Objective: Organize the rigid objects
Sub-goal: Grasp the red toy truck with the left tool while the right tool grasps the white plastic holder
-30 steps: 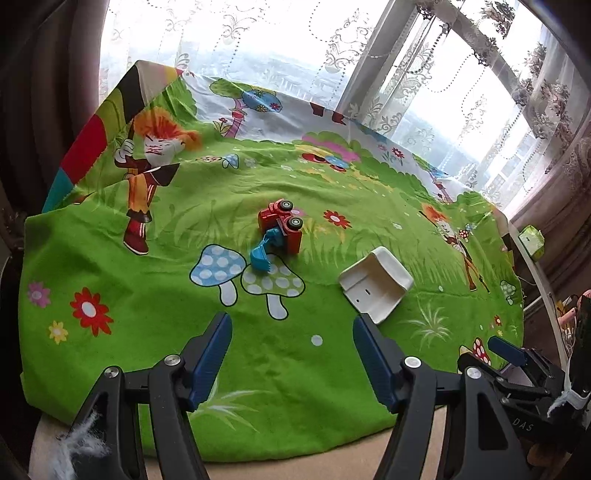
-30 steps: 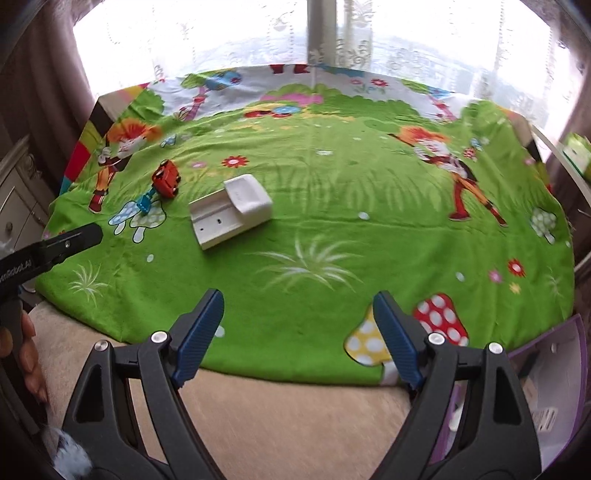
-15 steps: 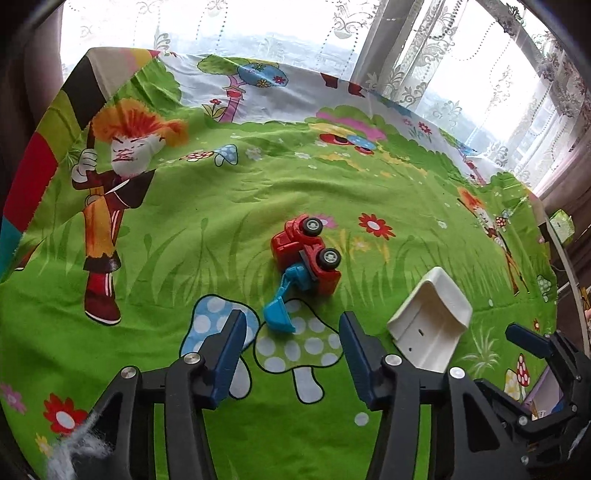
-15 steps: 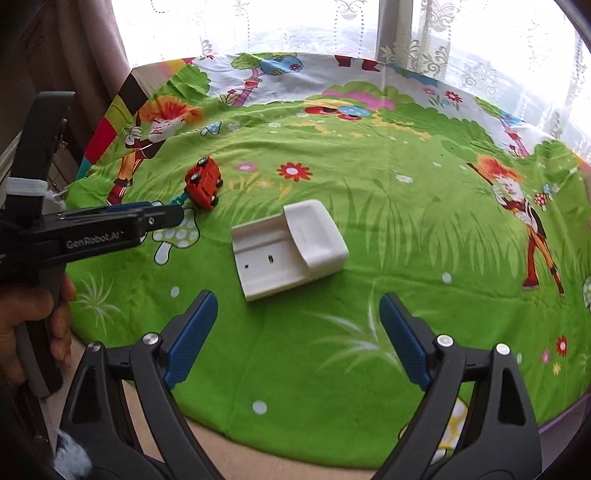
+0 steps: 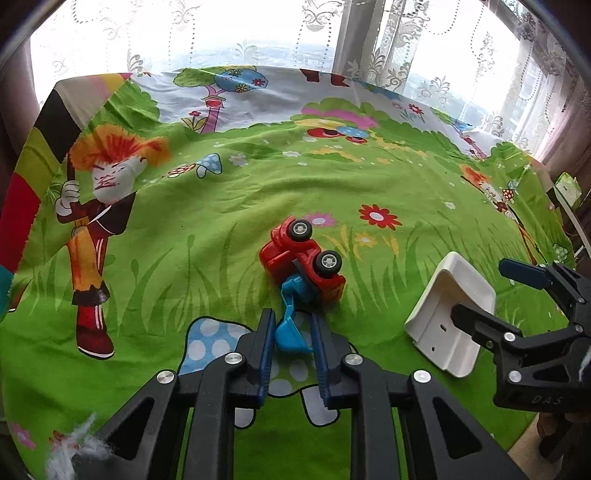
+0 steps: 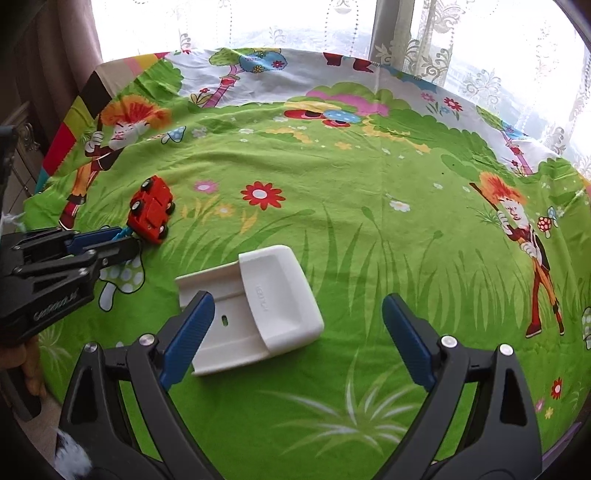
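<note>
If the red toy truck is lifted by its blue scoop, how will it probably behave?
The red toy truck looks like stiff, light plastic. Held only by the blue scoop, between the left hand-held gripper fingers, its body may swing on the thin arm. It lies on its side, wheels off the cloth, so rolling seems unlikely.

A green cartoon-printed tablecloth (image 6: 369,229) covers the table, with lace curtains (image 6: 295,26) behind it.

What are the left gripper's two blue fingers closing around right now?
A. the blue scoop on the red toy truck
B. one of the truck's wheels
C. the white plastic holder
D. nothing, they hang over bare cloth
A: in the left wrist view the left gripper has its fingers on either side of the blue scoop of the tipped red toy truck; the white plastic holder lies apart.
</note>
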Tool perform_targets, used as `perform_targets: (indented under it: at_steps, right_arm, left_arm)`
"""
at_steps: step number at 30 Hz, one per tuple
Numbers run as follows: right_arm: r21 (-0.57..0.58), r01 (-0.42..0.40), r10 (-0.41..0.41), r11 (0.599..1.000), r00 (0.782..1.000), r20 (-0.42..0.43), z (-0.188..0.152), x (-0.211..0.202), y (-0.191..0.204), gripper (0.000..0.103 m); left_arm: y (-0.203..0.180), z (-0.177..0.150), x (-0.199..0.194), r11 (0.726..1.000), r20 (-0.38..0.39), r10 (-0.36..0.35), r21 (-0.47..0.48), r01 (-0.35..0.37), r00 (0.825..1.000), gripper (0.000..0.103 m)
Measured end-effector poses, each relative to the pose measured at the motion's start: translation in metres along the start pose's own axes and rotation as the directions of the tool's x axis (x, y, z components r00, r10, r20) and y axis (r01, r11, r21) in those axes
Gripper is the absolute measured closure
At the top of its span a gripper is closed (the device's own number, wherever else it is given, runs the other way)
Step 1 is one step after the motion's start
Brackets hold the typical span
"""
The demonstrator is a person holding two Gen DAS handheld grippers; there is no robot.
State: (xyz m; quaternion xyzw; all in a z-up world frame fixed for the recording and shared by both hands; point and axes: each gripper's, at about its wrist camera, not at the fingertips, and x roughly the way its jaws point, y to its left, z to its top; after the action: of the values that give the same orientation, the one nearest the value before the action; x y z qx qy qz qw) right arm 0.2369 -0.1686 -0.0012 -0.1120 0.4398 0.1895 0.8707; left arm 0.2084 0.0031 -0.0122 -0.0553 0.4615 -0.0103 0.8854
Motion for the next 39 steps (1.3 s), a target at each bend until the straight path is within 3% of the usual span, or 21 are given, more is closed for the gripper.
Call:
perform_targets:
  at_steps: [2,5,7,14,21,39]
  right_arm:
    - [-0.015,-0.001,0.001,1.0,1.0,-0.004,0.001,0.006,0.002,0.013]
    - [-0.021,-0.019,0.018,1.0,0.999,-0.036,-0.001,0.012,0.004,0.05]
    - [-0.011,-0.039,0.039,0.999,0.999,-0.032,-0.002,0.011,0.004,0.059]
    - [0.041,-0.039,0.04,0.998,0.999,-0.02,-0.01,0.0,-0.001,0.064]
    - [0.095,-0.009,0.007,0.995,1.0,0.023,-0.027,-0.031,-0.009,0.064]
    - [0.135,0.02,-0.028,0.991,0.998,0.055,-0.067,-0.084,-0.016,0.064]
  left_arm:
    - [-0.001,0.0,-0.002,1.0,0.005,-0.004,0.006,0.004,1.0,0.082]
    - [-0.003,-0.003,-0.005,1.0,0.006,-0.016,0.003,0.016,1.0,0.082]
    - [-0.003,-0.005,-0.006,1.0,0.003,-0.027,-0.001,0.027,1.0,0.082]
    - [0.002,-0.013,-0.017,0.989,0.001,-0.115,-0.09,0.115,0.993,0.082]
    - [-0.009,-0.024,-0.036,0.981,0.021,-0.159,-0.108,0.161,0.987,0.082]
    - [-0.055,-0.056,-0.087,0.991,0.075,-0.131,0.001,0.131,0.989,0.086]
